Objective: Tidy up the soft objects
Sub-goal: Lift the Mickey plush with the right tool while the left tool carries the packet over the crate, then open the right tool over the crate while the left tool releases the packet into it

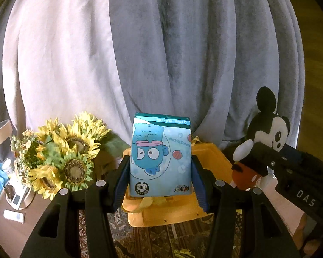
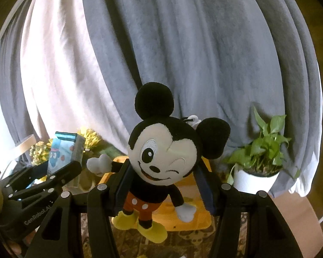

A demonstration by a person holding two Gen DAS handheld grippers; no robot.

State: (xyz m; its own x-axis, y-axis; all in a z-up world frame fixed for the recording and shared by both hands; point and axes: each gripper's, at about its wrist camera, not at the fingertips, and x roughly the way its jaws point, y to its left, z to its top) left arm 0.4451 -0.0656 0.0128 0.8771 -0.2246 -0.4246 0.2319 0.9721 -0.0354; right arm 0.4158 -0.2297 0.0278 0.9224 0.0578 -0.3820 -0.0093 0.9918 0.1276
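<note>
The left gripper [image 1: 160,179] is clamped on the soft tissue pack [image 1: 160,157], the right gripper [image 2: 163,185] on the plush mouse [image 2: 161,161], both above the yellow tray [image 1: 213,163]; light, squashy things, best held mid-body

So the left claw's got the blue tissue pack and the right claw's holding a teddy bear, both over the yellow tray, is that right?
Not quite. The right claw holds a black-and-white mouse plush, not a teddy bear; the right wrist view shows it. The rest stands: the left claw grips the blue tissue pack, both over the yellow tray.
</note>
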